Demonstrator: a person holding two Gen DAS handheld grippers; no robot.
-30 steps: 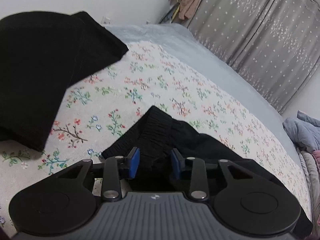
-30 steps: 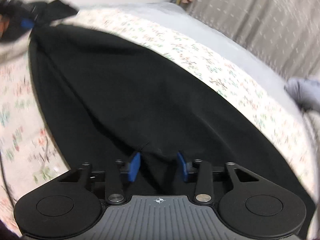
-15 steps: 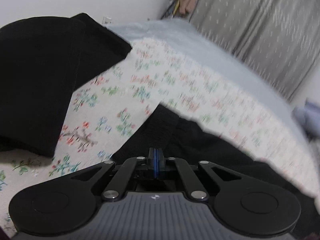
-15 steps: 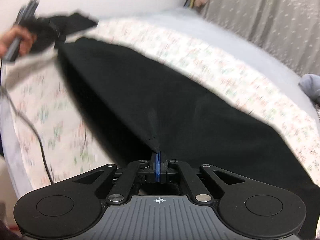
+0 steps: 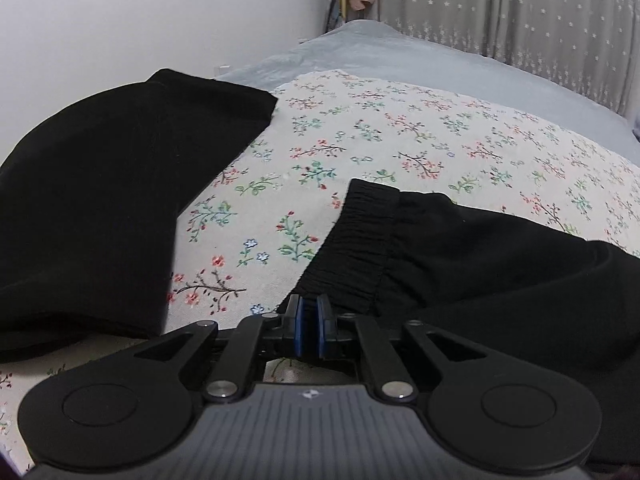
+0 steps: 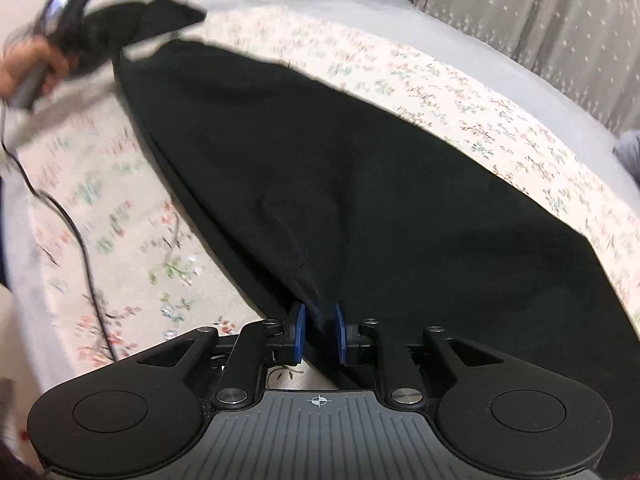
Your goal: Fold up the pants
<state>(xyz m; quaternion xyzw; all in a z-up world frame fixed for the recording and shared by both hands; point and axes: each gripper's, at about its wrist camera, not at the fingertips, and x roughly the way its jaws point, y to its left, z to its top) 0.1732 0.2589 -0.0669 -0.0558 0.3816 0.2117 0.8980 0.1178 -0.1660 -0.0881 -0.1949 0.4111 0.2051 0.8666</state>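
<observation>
The black pants stretch across the floral sheet, held at both ends. The left gripper is clamped on the elastic waistband; the right gripper pinches a fold of the leg fabric between its blue pads. A second dark folded garment lies well apart to the left. Grey bedding, one white wall and starred curtains surround the bed.

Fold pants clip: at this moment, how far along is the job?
Early. Both ends are gripped: left gripper shut on the waistband, right gripper pinching the black pants spread over the floral sheet. No fold shows in them yet. Another folded black garment lies alongside.
</observation>
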